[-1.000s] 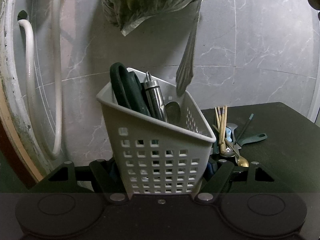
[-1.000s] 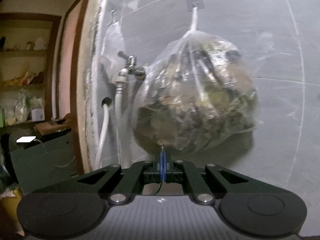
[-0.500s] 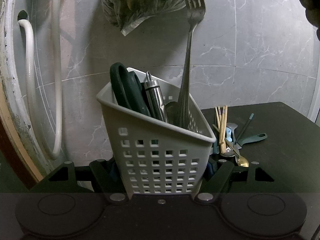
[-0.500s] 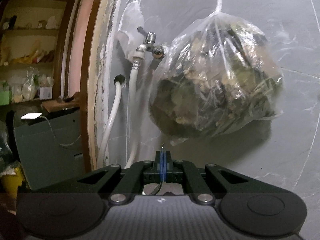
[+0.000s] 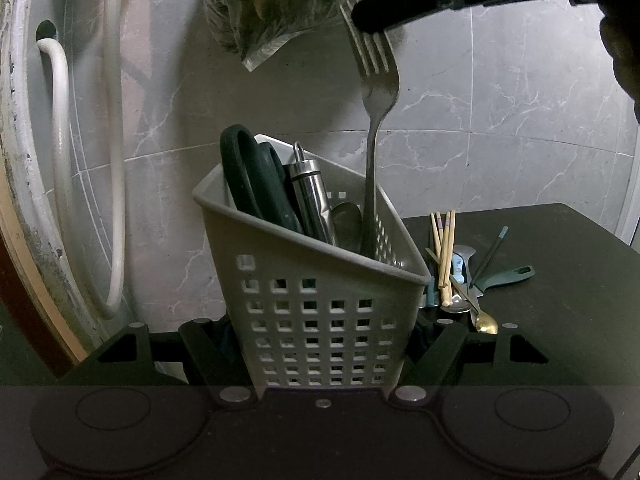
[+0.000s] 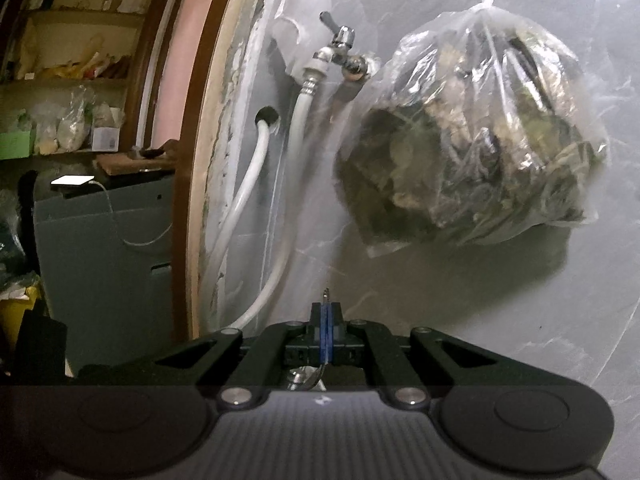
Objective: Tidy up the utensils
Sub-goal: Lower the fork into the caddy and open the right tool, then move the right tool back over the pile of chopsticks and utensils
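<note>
**Steel fork, entering caddy**

Grey perforated plastic caddy (image 5: 320, 312), wedge-shaped, clamped by left claw (image 5: 320, 344); holds dark looped handles, a polished cylinder, a spoon bowl. Fork (image 5: 374, 128) (tines up) pinched at the tines by right claw (image 5: 376, 20), handle inside the caddy. Wooden chopsticks (image 5: 444, 256) lie on the dark counter (image 5: 560, 280).

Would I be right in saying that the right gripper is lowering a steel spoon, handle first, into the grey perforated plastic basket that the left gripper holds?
Not quite: in the left wrist view it is a steel fork, tines up, not a spoon. The right gripper does lower it handle first into the grey perforated plastic basket that the left gripper holds.
</note>
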Tool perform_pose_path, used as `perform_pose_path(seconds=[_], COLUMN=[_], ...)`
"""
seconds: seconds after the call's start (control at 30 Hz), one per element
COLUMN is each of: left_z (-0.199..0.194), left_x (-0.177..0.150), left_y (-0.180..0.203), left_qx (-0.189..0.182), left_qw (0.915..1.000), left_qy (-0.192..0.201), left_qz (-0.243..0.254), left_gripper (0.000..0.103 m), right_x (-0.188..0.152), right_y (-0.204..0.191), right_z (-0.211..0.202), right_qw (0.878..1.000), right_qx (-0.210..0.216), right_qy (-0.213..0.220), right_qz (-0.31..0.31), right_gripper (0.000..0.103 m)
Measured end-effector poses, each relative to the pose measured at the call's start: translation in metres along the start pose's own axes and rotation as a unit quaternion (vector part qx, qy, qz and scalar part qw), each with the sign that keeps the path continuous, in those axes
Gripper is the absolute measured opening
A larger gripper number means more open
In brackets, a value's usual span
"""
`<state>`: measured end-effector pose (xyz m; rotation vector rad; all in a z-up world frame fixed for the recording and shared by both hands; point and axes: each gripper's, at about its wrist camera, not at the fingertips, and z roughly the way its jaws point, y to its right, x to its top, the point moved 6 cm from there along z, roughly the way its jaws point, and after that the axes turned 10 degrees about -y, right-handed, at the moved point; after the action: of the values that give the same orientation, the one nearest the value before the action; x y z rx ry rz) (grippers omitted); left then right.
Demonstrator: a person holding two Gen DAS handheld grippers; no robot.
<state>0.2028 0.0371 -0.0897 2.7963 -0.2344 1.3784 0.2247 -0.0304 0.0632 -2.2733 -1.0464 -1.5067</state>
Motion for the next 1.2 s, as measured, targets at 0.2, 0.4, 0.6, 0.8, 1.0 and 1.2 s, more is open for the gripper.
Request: perform_pose_path(seconds=[0.2,0.4,0.6,0.8,1.0,1.2], left_z=[0.0,0.0,0.0,0.0,0.0,0.0], left_x=[0.0,-0.001,-0.001,0.0,0.001,0.002], left_y=[0.0,-0.001,-0.001,0.0,0.001,0.003], left_qx=[0.0,0.001,0.004,0.007,0.011,0.018], left_qw=[1.0,1.0,1.0,1.0,0.9999,0.9997], left_qy=[0.0,-0.001,-0.002,-0.004,-0.008,-0.014], left_qz=[0.0,0.001,0.001,0.001,0.0,-0.002], left_gripper=[0.077,0.077,0.077,0.077,0.077,0.077], right_x=[-0.008,-0.017,-0.024,-0.026,-0.029,-0.049], right_y=[-0.005,-0.008,-0.007,-0.001,0.021,0.064], right_z=[0.006,0.012,0.015,0.014,0.002,-0.012], right_qw=[1.0,0.999,0.999,0.998,0.998,0.992], right_qx=[0.008,0.017,0.024,0.031,0.016,-0.034], right_qy=[-0.016,-0.034,-0.047,-0.047,-0.024,-0.022], right_qz=[-0.005,-0.002,0.006,0.02,0.059,0.117], right_gripper=[0.002,0.002,0.004,0.025,0.061,0.09])
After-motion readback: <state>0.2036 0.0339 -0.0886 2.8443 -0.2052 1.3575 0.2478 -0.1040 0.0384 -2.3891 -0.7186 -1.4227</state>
